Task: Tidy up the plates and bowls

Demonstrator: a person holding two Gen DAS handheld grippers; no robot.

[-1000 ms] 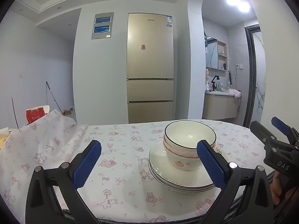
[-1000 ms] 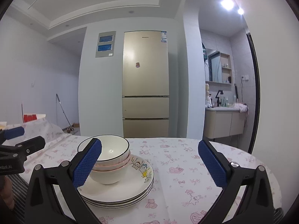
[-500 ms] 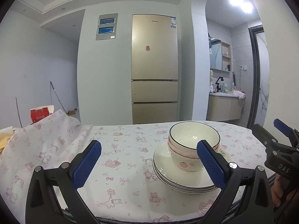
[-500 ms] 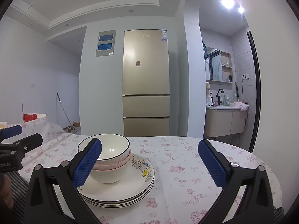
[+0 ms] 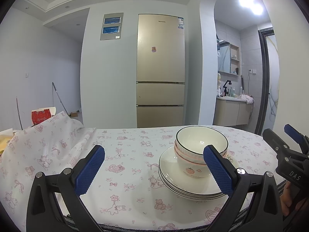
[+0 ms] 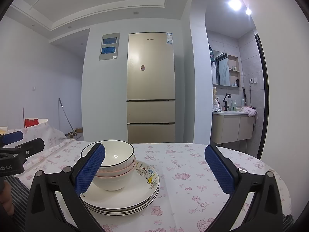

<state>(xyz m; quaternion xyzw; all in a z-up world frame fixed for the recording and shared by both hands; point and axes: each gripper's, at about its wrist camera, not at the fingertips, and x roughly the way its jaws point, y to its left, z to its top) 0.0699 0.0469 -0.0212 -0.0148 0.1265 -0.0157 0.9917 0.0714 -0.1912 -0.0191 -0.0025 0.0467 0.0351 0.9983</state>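
Observation:
A stack of white bowls (image 5: 197, 154) (image 6: 114, 166) sits nested on a stack of white plates (image 5: 173, 181) (image 6: 135, 199) on the table with a pink-patterned cloth (image 5: 125, 154) (image 6: 193, 174). The top bowl has a black rim; a lower one shows a strawberry. My left gripper (image 5: 154, 171) is open, near the table's front edge, left of the stack. My right gripper (image 6: 154, 172) is open too, to the right of the stack, with nothing between its fingers. Each gripper shows at the edge of the other's view.
A gold fridge (image 5: 160, 71) stands behind the table. A washbasin cabinet (image 5: 231, 112) is at the back right. The cloth is bunched up over something at the left (image 5: 48, 135), beside a red box (image 5: 41, 116). A hand (image 5: 285, 199) holds the right gripper.
Both views have shifted slightly back and up; the stack sits a little farther from the grippers. The dishes have not moved and both grippers stay open.

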